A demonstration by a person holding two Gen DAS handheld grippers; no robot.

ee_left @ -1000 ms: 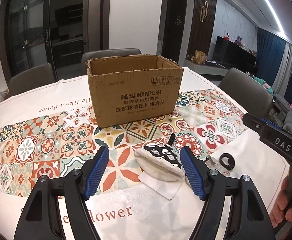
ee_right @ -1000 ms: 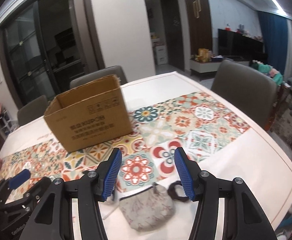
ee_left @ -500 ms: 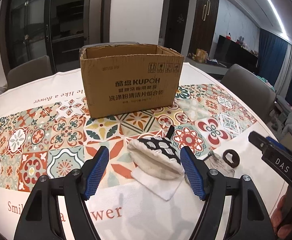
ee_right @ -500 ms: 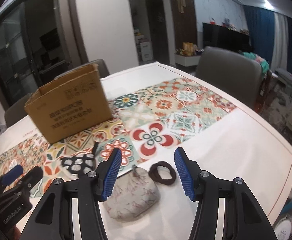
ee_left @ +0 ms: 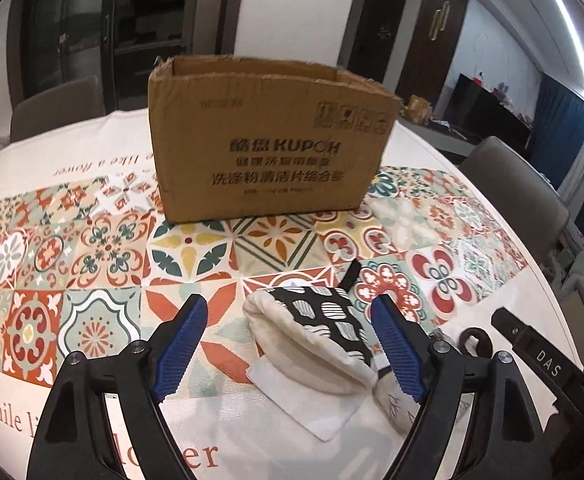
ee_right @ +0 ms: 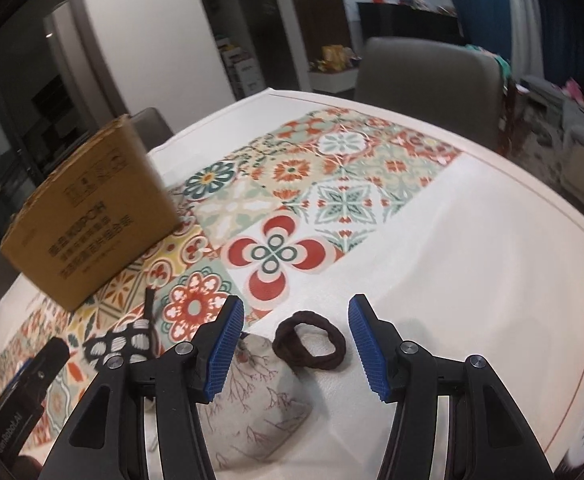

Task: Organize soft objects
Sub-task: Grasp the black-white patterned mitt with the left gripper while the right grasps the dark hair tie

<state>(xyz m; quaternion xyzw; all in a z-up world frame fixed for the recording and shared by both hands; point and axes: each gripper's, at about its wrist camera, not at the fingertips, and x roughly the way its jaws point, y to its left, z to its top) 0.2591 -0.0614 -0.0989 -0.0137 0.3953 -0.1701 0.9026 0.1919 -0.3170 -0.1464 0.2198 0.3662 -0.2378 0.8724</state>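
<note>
Left hand-held gripper (ee_left: pixel 287 344) has just widened, released, straddling the mitt (ee_left: pixel 312 336) on the surface (ee_left: pixel 492 420). Right hand-held gripper (ee_right: pixel 296 346) unclenched over the hair tie (ee_right: pixel 310 340) (box (ee_left: pixel 267 148) behind, presumably the destination).

Your left tongs (ee_left: pixel 289 342) have just been opening wider and have sunk toward the bench, their blue pads now flanking the black-and-white mitt (ee_left: pixel 312 336) without touching it. Your right tongs (ee_right: pixel 296 350) have dropped and swung right: the brown hair tie (ee_right: pixel 310 344) now lies between their pads, the grey pouch (ee_right: pixel 251 408) under the left one.
</note>
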